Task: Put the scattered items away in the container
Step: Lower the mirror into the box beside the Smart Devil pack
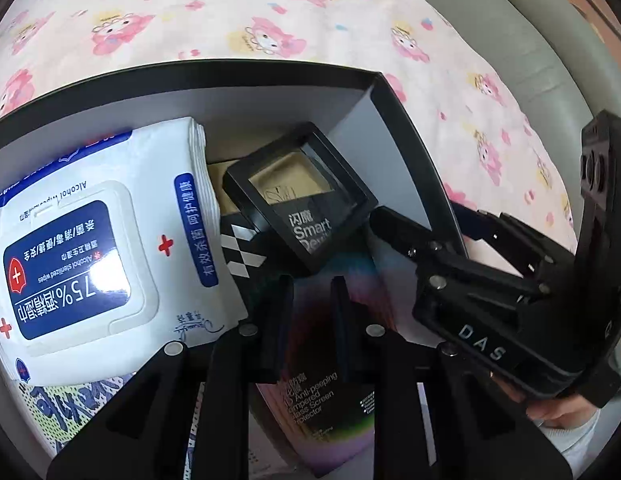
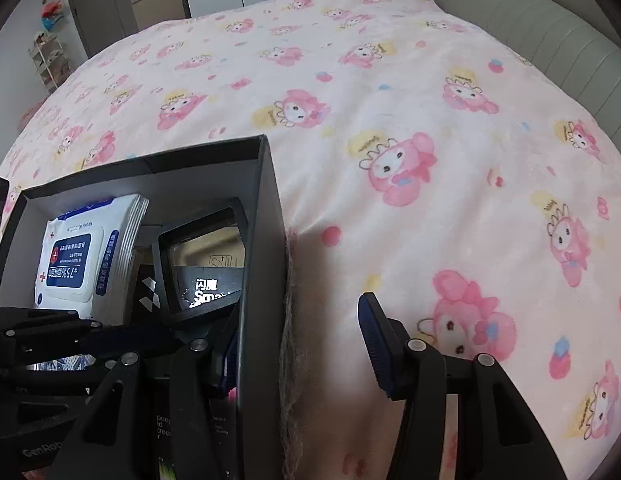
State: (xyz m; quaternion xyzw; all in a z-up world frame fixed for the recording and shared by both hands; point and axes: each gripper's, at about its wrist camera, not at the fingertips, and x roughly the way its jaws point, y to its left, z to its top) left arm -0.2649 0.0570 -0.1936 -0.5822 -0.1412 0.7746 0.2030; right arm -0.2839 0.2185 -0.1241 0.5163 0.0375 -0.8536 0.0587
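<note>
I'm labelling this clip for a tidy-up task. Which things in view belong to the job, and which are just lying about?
Part of the job:
- black box, the container
- pack of wipes, in the box
- small black case, in the box
- screen protector pack, in the box
- left gripper
- right gripper

Just there:
- pink blanket
- headboard
- shelf rack

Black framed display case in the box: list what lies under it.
The black framed display case rests tilted on a dark Smart Devil package, a tan cardboard box and a checkered black-and-white packet. Anything lower is covered.
</note>
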